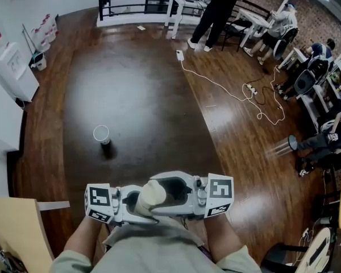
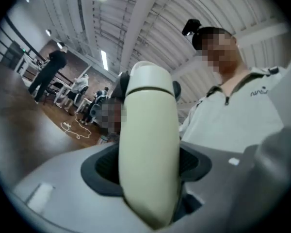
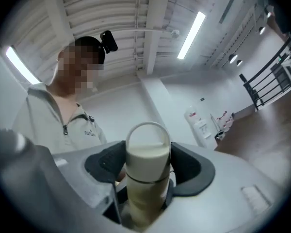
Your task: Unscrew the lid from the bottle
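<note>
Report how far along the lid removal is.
Done: the left gripper clamps the bottle, and the right gripper is closed on the lid. In hand: the bottle, held in the air between both. Left: the lid looks fully seated with its seam closed, so all the unscrewing remains.

readable text: none sharp enough to read out
shirt print (image 2: 258, 92): short dark word on the chest of the white shirt, seen in the left gripper view; letters smear, can't read it
shirt print, right gripper view (image 3: 89, 134): same spot on the chest, small and blurred, unreadable
left marker cube (image 1: 99, 201): black-and-white square code patterns, no letters or digits
right marker cube (image 1: 220, 193): same kind of square code patterns
water dispenser (image 1: 14, 67): red label on its top bottle, too small to read
white packs by the wall (image 1: 45, 30): red print, too small to read
</note>
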Motion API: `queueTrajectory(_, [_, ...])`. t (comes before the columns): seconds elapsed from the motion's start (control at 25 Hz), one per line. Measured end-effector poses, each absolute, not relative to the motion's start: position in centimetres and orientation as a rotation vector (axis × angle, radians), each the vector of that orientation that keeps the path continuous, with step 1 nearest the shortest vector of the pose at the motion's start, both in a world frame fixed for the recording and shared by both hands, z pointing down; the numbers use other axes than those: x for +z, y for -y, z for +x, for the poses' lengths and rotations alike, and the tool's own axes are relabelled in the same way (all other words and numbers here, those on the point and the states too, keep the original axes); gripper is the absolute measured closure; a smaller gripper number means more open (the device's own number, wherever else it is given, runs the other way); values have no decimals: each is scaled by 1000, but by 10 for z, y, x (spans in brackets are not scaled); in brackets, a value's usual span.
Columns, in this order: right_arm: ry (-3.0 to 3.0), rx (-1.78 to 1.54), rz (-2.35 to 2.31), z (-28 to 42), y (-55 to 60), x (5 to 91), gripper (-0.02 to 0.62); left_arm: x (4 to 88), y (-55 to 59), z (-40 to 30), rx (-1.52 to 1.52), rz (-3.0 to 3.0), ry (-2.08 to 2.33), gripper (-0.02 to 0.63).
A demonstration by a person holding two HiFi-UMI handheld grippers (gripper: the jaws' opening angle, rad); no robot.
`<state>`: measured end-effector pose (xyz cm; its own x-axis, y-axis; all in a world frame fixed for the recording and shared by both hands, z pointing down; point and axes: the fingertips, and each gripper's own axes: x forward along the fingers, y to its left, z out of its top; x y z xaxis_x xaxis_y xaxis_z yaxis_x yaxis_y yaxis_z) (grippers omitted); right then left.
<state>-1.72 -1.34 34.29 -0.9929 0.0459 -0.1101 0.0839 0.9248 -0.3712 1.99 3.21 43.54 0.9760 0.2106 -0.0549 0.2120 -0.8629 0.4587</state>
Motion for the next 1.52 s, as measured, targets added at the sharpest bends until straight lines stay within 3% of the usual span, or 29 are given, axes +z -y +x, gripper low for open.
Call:
queueTrajectory(0.24, [-2923, -633, 288, -15, 3, 335, 308, 425, -45, 21, -31, 2607, -417, 290])
queueTrajectory(0.6, [-2927, -567, 192, -13, 16, 324, 300, 425, -19, 23, 53, 2810, -134, 290])
queueTrajectory(0.92, [-2956, -459, -81, -11, 33, 314, 249, 408, 21, 21, 63, 2961, 370, 290])
queueTrajectory(1.2, [-3056, -278, -642, -24, 61, 331, 242, 417, 70, -2, 103, 2947, 1017, 290])
queueTrajectory(1.52, [-3007, -403, -886, -39, 74, 356, 242, 446, 84, -22, 298, 2915, 1328, 290])
